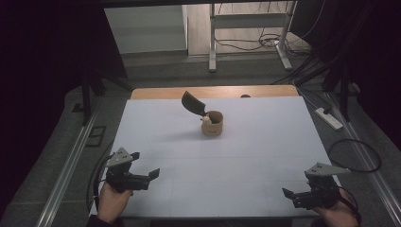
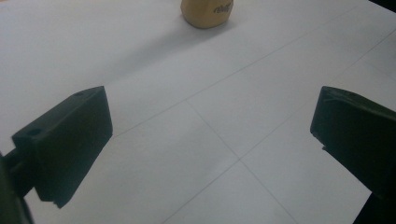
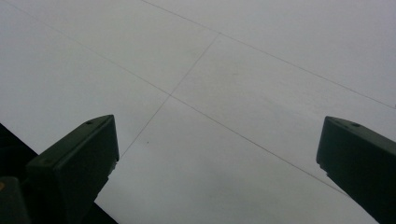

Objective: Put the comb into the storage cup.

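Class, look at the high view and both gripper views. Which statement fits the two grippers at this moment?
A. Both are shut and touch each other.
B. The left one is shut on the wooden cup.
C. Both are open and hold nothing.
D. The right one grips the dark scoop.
C: the left gripper and the right gripper sit at the near corners with jaws wide apart, far from the wooden cup and its dark scoop mid-table.
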### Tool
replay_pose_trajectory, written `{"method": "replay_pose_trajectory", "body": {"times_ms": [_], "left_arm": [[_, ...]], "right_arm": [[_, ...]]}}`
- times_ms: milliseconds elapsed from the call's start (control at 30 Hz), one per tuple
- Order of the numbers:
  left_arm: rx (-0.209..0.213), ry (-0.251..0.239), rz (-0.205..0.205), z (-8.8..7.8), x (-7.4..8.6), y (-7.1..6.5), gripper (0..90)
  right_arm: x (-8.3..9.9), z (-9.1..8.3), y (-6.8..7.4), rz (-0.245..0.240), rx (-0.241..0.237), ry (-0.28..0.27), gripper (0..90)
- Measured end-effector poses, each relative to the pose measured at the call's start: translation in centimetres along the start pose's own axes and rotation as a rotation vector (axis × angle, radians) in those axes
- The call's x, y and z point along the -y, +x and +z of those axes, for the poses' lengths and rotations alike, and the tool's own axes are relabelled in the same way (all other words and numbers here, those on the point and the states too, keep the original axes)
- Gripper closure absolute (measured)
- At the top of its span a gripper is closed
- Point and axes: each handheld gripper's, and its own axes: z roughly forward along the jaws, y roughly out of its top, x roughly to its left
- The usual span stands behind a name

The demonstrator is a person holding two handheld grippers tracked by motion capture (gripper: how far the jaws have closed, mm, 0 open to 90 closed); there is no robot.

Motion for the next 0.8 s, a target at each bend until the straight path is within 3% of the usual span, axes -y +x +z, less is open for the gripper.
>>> {"method": "replay_pose_trajectory", "body": {"times_ms": [800], "left_arm": [[-0.089,0.004,-0.062,-3.3,3.0,-0.1,0.0]], "right_arm": [[0.0,0.0,0.0,0.002,0.003,0.007,0.0]]}}
